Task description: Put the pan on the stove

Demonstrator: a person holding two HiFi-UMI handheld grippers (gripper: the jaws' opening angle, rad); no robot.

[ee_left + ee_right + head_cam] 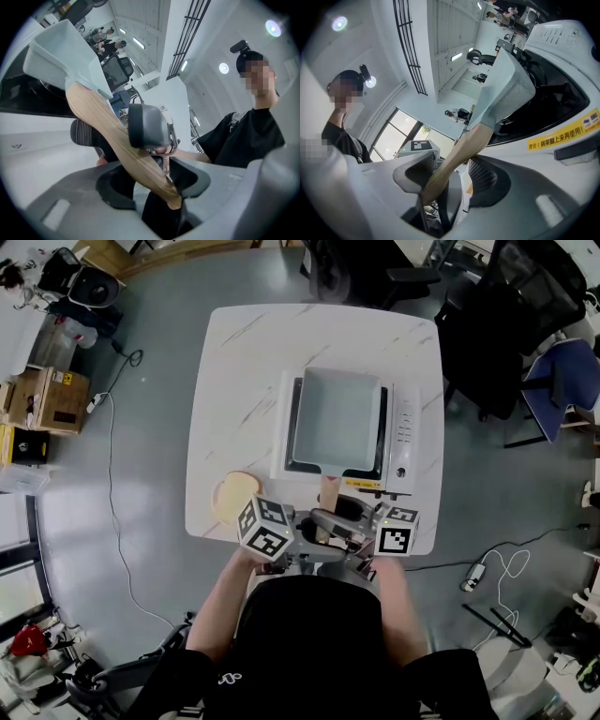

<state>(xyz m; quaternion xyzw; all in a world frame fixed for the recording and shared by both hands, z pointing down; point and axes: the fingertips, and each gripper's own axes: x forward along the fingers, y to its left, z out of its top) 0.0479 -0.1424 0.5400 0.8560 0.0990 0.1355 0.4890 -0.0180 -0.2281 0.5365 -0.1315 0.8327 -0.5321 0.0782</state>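
A pale rectangular pan [337, 418] sits on the white tabletop stove [405, 427]. Its wooden handle [329, 491] points toward me. My two grippers meet at the handle's end from either side, the left gripper [305, 531] and the right gripper [361, 526]. In the right gripper view the handle [459, 154] runs between the jaws of the right gripper [452, 176]. It leans on the left jaw, with a sliver of background showing beside the right pad. In the left gripper view the handle [117, 145] crosses the left gripper [150, 183] slantwise. Whether those jaws press on it is unclear.
The stove stands on a white marble-look table [234, 381], with its control strip on the right side. A round tan slice [236, 495] lies on the table left of the handle, near the front edge. Office chairs [525, 324] stand beyond the table on the right, and boxes [47, 399] on the left.
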